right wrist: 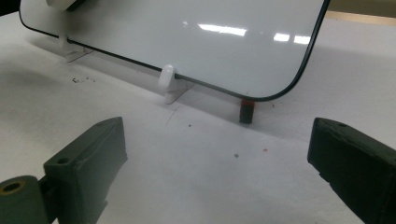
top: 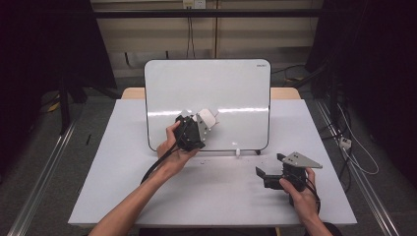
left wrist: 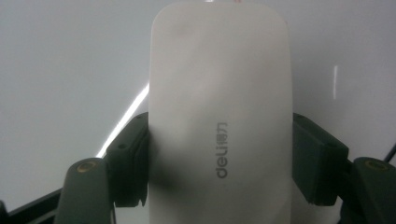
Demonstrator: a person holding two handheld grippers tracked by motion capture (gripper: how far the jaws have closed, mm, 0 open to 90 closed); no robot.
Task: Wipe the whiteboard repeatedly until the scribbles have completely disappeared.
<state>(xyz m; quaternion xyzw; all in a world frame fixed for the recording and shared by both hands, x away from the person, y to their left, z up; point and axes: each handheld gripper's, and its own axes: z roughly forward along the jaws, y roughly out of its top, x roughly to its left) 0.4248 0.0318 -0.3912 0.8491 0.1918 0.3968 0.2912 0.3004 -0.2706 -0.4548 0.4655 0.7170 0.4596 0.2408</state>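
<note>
- High view: the left gripper [top: 202, 123] sits at the centre of the frame, raised against the lower middle of the whiteboard [top: 231, 83], which stands upright on the table [top: 98, 187]. A white eraser [top: 208, 118] is clamped at the gripper's tip and lies against the board face.
- High view: the right gripper [top: 270, 164] is at the lower right of the frame, low over the table, well apart from the board, with its jaws spread and nothing between them. A forearm enters from the bottom edge on each side.
- Left gripper view: the eraser [left wrist: 219, 116] runs up the middle of the frame, grey lettering along its lower part. Both black jaws press its sides at the lower left and lower right, so the grip is closed on it. The glossy board surface [left wrist: 60, 70] lies behind.
- Right gripper view: the two jaws stand wide apart at the lower corners, over bare table [right wrist: 210, 177]. The board's lower edge [right wrist: 187, 46] crosses the upper frame, carried on a white clip foot [right wrist: 167, 81] at centre, with a small dark stub [right wrist: 246, 109] under its rounded corner to the right.
</note>
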